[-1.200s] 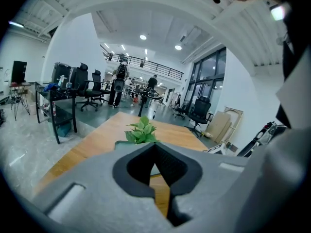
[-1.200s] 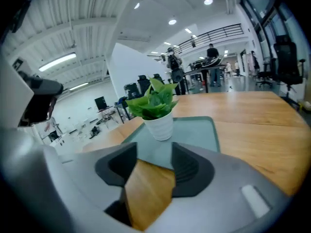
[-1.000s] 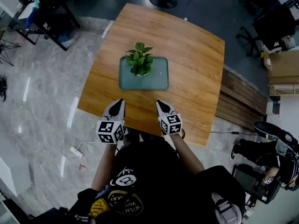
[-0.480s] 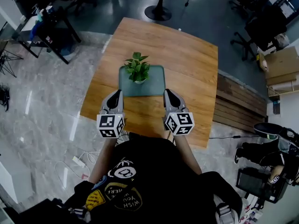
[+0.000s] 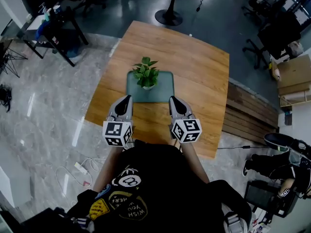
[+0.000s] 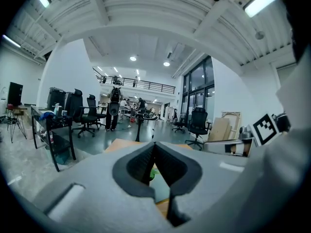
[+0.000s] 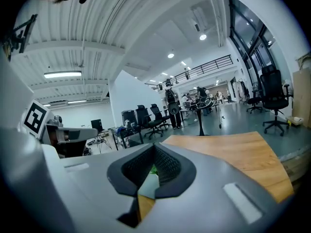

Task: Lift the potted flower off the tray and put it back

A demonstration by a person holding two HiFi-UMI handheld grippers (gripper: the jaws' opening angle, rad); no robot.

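**Spotter A:** Your left tongs (image 5: 125, 100) are pressed together, tip against tip, with nothing pinched. Through the hollow behind the tips, that gripper's view shows only a slice of tray and a bit of green leaf.

**Spotter B:** Your right tongs (image 5: 174, 101) match them: tips together and empty. You hold the two side by side over the near part of the table, pointing away from you, one toward each near corner of the tray.

**Spotter A:** The potted flower (image 5: 146, 74) stands upright on the tray (image 5: 163, 92), in its far left part, apart from both tongs. The tray is grey-green with rounded corners and lies flat near the middle of the table.

**Spotter B:** That table (image 5: 204, 62) is warm brown wood with the grain showing. To your left the floor (image 5: 43, 106) is pale veined stone, and a white power strip (image 5: 80, 169) with its cable lies on it.

**Spotter A:** Beyond the table the floor turns dark and glossy, and a round-footed stand (image 5: 169, 14) rises from it. To your right a stack of wooden planks (image 5: 248, 106) lies beside the table, with cardboard boxes (image 5: 291, 76) further out.

**Spotter B:** Your gripper views show a tall hall with a white ribbed ceiling (image 7: 97, 28), black office chairs (image 7: 146, 118), a railed gallery (image 6: 146, 85) and high windows (image 6: 197, 89).
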